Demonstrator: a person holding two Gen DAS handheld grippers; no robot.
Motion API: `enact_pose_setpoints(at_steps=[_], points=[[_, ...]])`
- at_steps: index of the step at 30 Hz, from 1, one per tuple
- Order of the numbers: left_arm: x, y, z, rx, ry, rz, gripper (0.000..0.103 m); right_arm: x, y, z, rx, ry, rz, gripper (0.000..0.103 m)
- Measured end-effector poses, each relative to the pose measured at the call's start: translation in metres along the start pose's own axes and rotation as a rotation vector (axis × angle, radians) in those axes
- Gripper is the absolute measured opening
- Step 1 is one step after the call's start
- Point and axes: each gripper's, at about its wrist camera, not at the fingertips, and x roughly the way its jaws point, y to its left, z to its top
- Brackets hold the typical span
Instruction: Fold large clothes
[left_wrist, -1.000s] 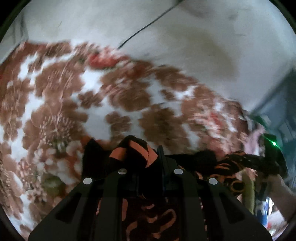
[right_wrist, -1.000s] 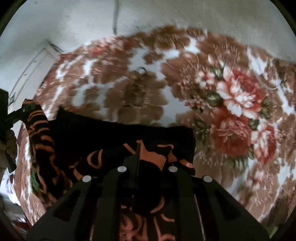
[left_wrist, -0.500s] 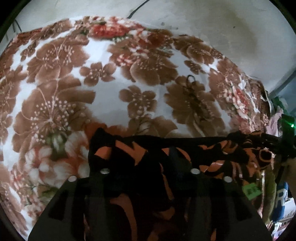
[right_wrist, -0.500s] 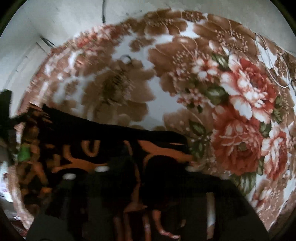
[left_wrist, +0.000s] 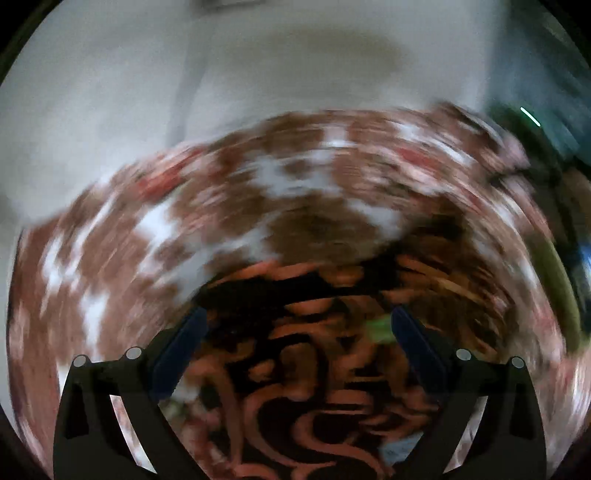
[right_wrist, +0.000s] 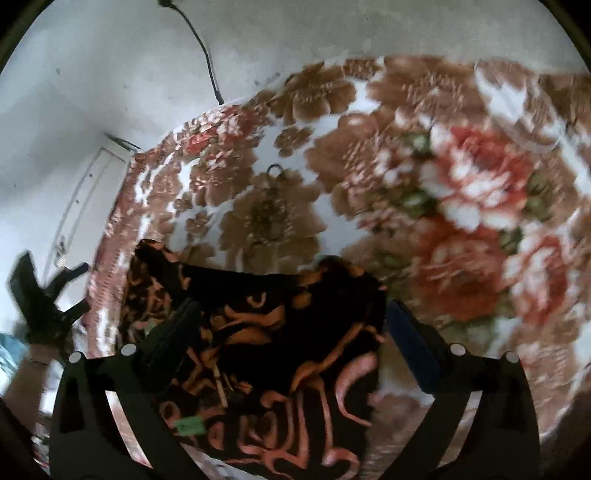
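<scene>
A black garment with orange swirls (right_wrist: 280, 347) lies on a floral blanket (right_wrist: 461, 192). It also shows, blurred, in the left wrist view (left_wrist: 306, 373). My right gripper (right_wrist: 291, 317) is open, its jaws wide apart over the garment's upper edge. My left gripper (left_wrist: 299, 325) is open too, above the garment. It shows at the far left of the right wrist view (right_wrist: 48, 302) as well, beside the blanket's edge. A green tag (right_wrist: 190, 426) sits on the garment near the bottom.
The brown, white and red floral blanket (left_wrist: 184, 229) covers the bed. A pale wall (right_wrist: 110, 74) with a black cable (right_wrist: 205, 48) runs behind it. Dark clutter (left_wrist: 561, 166) stands at the right of the left wrist view.
Both grippers have opened and let go of the garment, which now lies on the blanket. Both have pulled back; the left wrist view is blurred by fast motion.
</scene>
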Motion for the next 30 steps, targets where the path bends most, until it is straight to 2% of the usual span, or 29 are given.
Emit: enact_pose_setpoints(at_steps=[3, 6, 8, 11, 14, 16, 18, 20, 22, 27, 30], points=[[0.020, -0.055, 0.015, 0.220, 0.039, -0.121, 0.098, -0.007, 0.009, -0.008, -0.092, 0.004, -0.087, 0.098], [0.051, -0.103, 0.025, 0.471, 0.104, -0.218, 0.097, 0.002, 0.026, -0.036, -0.206, 0.044, -0.172, 0.098], [0.071, -0.123, 0.030, 0.598, 0.148, -0.284, 0.097, 0.013, 0.036, -0.061, -0.281, 0.069, -0.203, 0.098], [0.095, -0.145, 0.036, 0.747, 0.228, -0.375, 0.097, 0.044, 0.051, -0.103, -0.383, 0.150, -0.182, 0.098], [0.122, -0.152, 0.041, 0.867, 0.323, -0.422, 0.097, 0.073, 0.057, -0.135, -0.426, 0.203, -0.205, 0.098], [0.141, -0.151, 0.045, 0.922, 0.376, -0.410, 0.097, 0.086, 0.056, -0.147, -0.433, 0.218, -0.236, 0.098], [0.159, -0.144, 0.050, 0.935, 0.421, -0.403, 0.094, 0.093, 0.051, -0.152, -0.413, 0.220, -0.240, 0.098], [0.174, -0.141, 0.048, 0.914, 0.527, -0.468, 0.084, 0.094, 0.042, -0.153, -0.374, 0.219, -0.208, 0.098], [0.175, -0.142, 0.039, 0.942, 0.588, -0.508, 0.077, 0.096, 0.034, -0.152, -0.336, 0.221, -0.176, 0.098], [0.159, -0.137, 0.026, 1.000, 0.653, -0.542, 0.075, 0.102, 0.029, -0.154, -0.337, 0.225, -0.159, 0.098], [0.163, -0.139, 0.018, 1.033, 0.655, -0.530, 0.075, 0.104, 0.032, -0.154, -0.339, 0.228, -0.155, 0.098]])
